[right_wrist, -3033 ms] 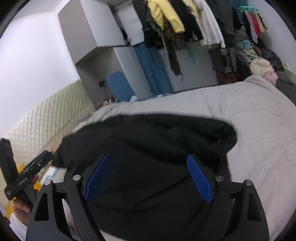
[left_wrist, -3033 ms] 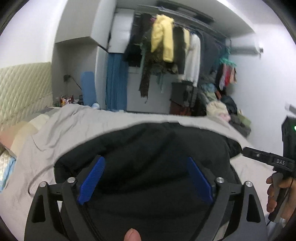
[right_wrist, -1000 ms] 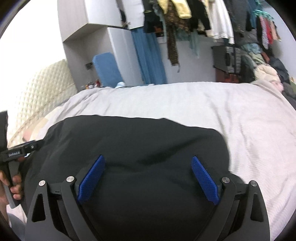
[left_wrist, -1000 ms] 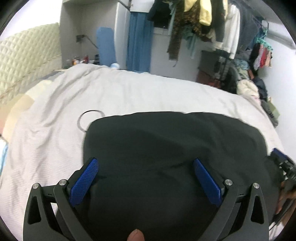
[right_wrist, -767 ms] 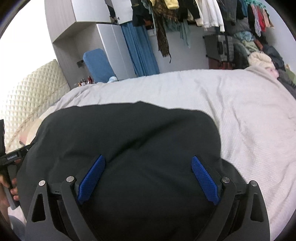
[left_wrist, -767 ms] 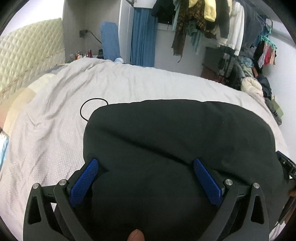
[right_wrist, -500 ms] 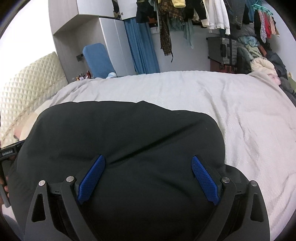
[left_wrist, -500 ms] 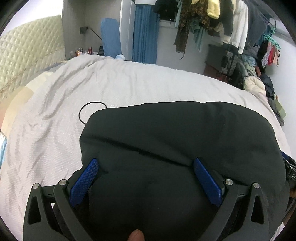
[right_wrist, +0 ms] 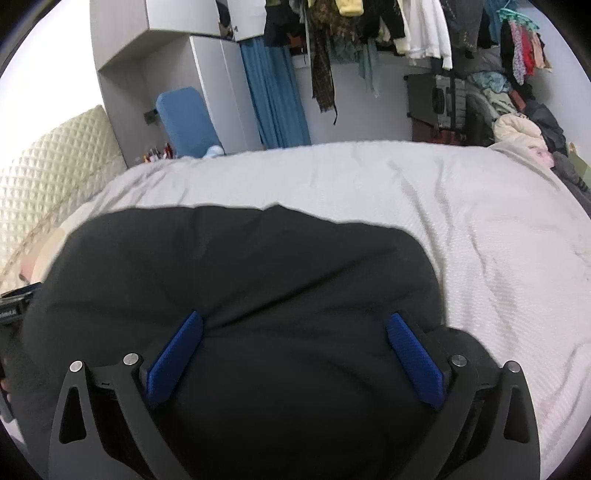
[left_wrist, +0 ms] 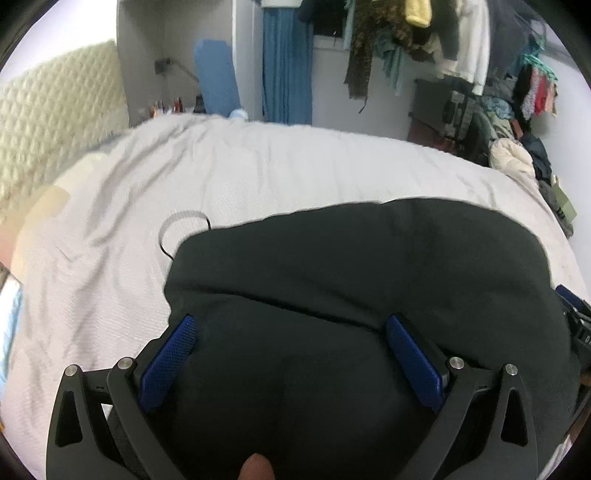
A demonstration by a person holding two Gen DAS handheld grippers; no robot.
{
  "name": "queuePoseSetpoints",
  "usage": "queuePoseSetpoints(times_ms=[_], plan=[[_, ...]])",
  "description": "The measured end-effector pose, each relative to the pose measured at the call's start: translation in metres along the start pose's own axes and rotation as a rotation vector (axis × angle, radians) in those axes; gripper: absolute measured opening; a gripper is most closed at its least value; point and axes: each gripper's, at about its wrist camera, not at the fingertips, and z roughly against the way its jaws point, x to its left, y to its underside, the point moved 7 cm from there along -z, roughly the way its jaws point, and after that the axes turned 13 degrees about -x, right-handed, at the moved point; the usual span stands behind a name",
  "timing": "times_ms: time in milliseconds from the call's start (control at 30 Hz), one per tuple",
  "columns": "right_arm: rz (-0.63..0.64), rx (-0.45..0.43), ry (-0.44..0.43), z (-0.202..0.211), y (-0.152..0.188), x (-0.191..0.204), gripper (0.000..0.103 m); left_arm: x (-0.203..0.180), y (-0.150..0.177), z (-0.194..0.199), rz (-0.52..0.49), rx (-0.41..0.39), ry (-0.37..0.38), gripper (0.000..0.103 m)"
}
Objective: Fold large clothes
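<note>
A large black garment (left_wrist: 369,266) lies spread on the grey bed (left_wrist: 258,166), with a fold line across it; it also shows in the right wrist view (right_wrist: 240,266). My left gripper (left_wrist: 290,326) is open, its blue pads (left_wrist: 168,356) wide apart over the garment's near left part, with cloth bulging between the fingers. My right gripper (right_wrist: 293,325) is open too, pads (right_wrist: 413,356) wide apart over the near right part. Each gripper shows at the edge of the other's view: the right one (left_wrist: 572,317), the left one (right_wrist: 14,302).
A thin black cable loop (left_wrist: 177,229) lies on the bed left of the garment. A quilted headboard (left_wrist: 48,122) stands at the left. A clothes rack (right_wrist: 369,33) and piled clothes (right_wrist: 517,110) fill the far wall. The bed (right_wrist: 498,240) extends right.
The garment has settled flatter on the bed with a crease across it. Both grippers have stayed open and moved slightly lower and closer over the near edge.
</note>
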Motion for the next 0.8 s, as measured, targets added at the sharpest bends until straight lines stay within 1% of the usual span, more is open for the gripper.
queuePoseSetpoints(times_ms=[100, 167, 267, 367, 433, 500, 600, 800], plan=[[-0.034, -0.021, -0.025, 0.024, -0.013, 0.008, 0.103, -0.012, -0.01, 0.036, 0.006, -0.047, 0.04, 0.103], [-0.041, -0.054, -0.037, 0.044, -0.027, 0.015, 0.103, -0.02, -0.018, 0.064, 0.0, -0.089, 0.065, 0.103], [-0.035, -0.113, -0.055, 0.079, -0.051, 0.03, 0.103, -0.035, -0.035, 0.115, -0.012, -0.164, 0.096, 0.103], [-0.01, -0.168, -0.08, 0.12, -0.074, 0.049, 0.103, -0.051, -0.047, 0.163, -0.026, -0.216, 0.132, 0.103], [-0.001, -0.196, -0.086, 0.142, -0.086, 0.057, 0.103, -0.058, -0.052, 0.187, -0.037, -0.239, 0.137, 0.103], [0.003, -0.222, -0.095, 0.165, -0.096, 0.066, 0.103, -0.066, -0.054, 0.218, -0.041, -0.262, 0.148, 0.103], [0.012, -0.273, -0.111, 0.204, -0.106, 0.078, 0.103, -0.075, -0.056, 0.254, -0.047, -0.286, 0.162, 0.103], [0.039, -0.338, -0.125, 0.258, -0.11, 0.094, 0.103, -0.09, -0.046, 0.316, -0.063, -0.329, 0.187, 0.103]])
